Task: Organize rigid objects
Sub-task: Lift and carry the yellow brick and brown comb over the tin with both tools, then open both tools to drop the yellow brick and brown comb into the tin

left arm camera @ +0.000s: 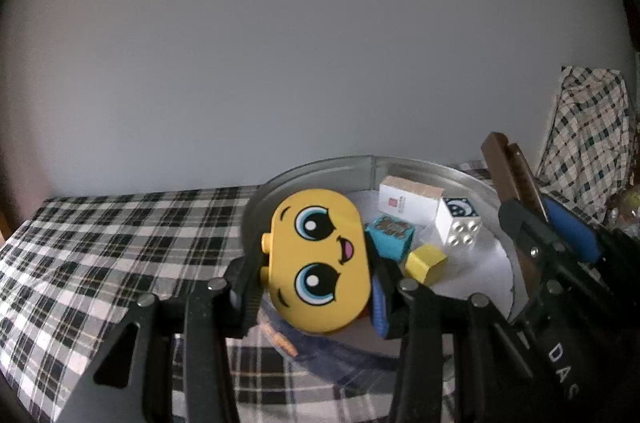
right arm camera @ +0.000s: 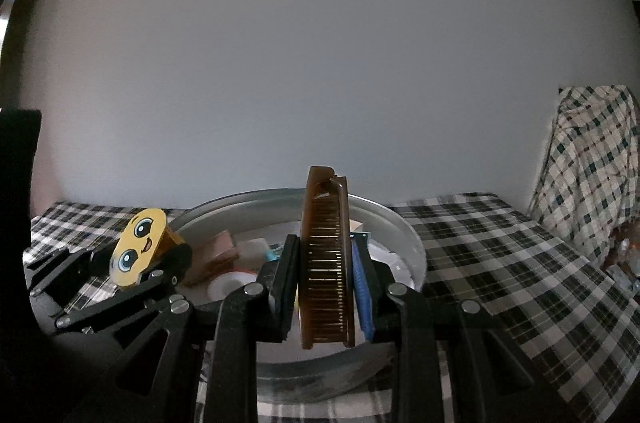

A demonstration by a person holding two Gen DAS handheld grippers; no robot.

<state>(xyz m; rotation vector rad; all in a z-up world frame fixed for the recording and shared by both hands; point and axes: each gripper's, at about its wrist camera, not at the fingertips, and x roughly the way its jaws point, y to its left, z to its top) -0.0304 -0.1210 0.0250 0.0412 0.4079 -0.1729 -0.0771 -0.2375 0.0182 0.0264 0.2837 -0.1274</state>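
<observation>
I have the left gripper (left arm camera: 316, 287) clamped on the yellow face block (left arm camera: 320, 265) and the right gripper (right arm camera: 326, 287) clamped on the brown comb (right arm camera: 326, 259), both over the tray's (left arm camera: 460, 177) near rim, ready to join the blocks (left arm camera: 458, 227) inside.

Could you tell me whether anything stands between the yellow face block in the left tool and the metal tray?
Nothing visible does. The yellow face block, gripped in the left tool, hangs over the metal tray's near rim; the blue block and yellow cube lie farther in.
</observation>
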